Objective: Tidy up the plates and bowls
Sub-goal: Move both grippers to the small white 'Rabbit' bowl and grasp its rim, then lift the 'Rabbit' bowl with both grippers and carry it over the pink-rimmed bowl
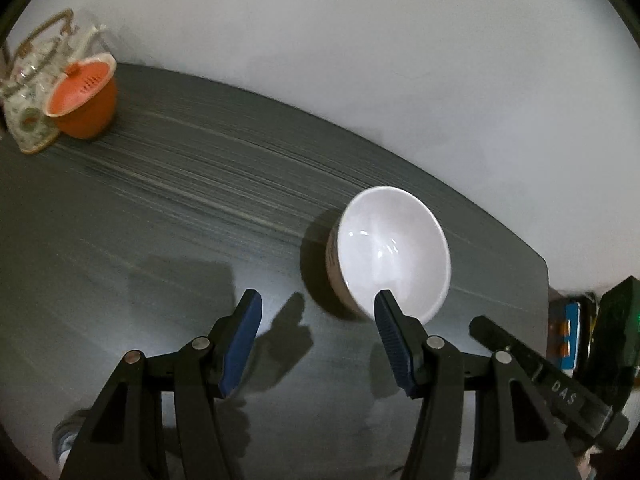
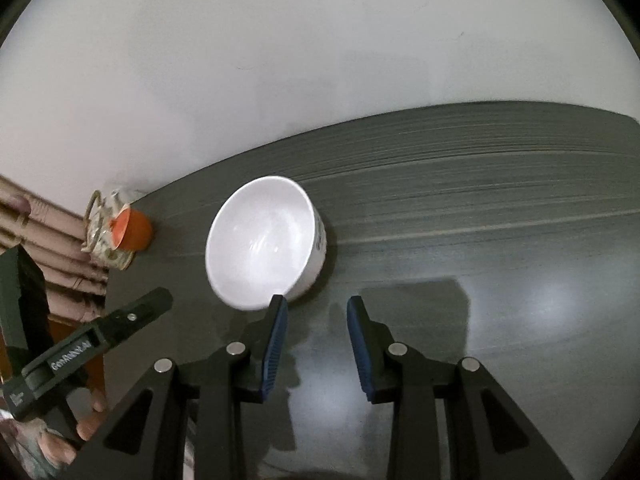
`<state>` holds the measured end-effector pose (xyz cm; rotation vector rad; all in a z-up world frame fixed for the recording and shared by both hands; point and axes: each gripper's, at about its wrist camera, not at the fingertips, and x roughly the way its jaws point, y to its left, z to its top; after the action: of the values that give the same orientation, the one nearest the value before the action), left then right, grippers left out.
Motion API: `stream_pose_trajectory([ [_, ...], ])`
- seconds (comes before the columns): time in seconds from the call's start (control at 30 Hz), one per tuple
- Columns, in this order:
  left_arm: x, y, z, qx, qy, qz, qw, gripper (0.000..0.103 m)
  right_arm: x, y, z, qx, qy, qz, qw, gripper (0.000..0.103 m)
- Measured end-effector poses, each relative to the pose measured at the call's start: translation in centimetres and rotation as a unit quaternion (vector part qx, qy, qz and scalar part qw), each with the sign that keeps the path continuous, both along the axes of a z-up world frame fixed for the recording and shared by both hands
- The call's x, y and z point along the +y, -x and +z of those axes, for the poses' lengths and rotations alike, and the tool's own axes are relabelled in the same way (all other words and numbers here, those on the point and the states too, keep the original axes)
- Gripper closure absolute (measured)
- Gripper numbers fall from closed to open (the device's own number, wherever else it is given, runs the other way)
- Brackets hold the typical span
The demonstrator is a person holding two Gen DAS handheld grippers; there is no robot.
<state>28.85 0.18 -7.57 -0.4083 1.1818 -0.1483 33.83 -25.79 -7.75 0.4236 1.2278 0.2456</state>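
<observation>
White bowl (image 1: 394,250) upright on the dark table (image 1: 180,216), 1 o'clock of left gripper (image 1: 318,310), half open, empty. Right gripper (image 2: 318,310) narrower, empty; bowl at its 11. Straddle near rim, close gently: glazed, slippery.

Empty right tongs (image 2: 317,304) stand apart just beside a white bowl (image 2: 262,242) on the dark table (image 2: 480,248).

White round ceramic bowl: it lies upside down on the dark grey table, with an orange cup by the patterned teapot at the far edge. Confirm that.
Wrong: the white round ceramic bowl stands upright, its open mouth showing in the left wrist view. The rest holds.
</observation>
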Motion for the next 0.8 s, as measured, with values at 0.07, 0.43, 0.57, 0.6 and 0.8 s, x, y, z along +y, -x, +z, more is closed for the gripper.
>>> stream_pose_trajectory([
  [0.07,-0.3,-0.9,-1.2,0.013,0.010,0.007,0.9998,0.049,0.4,-1.2,-1.1,0.003,-0.001,-0.005,1.000,0.071],
  [0.43,-0.5,-2.7,-3.8,0.023,0.034,-0.012,0.9991,0.070,2.7,-2.8,-3.6,0.002,0.000,0.015,1.000,0.073],
  [0.57,-1.7,-2.8,-3.7,0.019,0.043,-0.024,0.9986,0.091,2.8,-2.9,-3.7,0.008,-0.009,0.005,1.000,0.086],
  [0.6,-1.9,-3.0,-3.7,0.018,0.038,-0.023,0.9988,0.091,2.7,-2.8,-3.7,0.009,-0.010,0.005,1.000,0.086],
  [0.8,-3.0,-1.4,-2.6,0.019,0.038,-0.042,0.9982,0.091,2.1,-1.4,-2.2,-0.001,-0.011,0.000,1.000,0.086],
])
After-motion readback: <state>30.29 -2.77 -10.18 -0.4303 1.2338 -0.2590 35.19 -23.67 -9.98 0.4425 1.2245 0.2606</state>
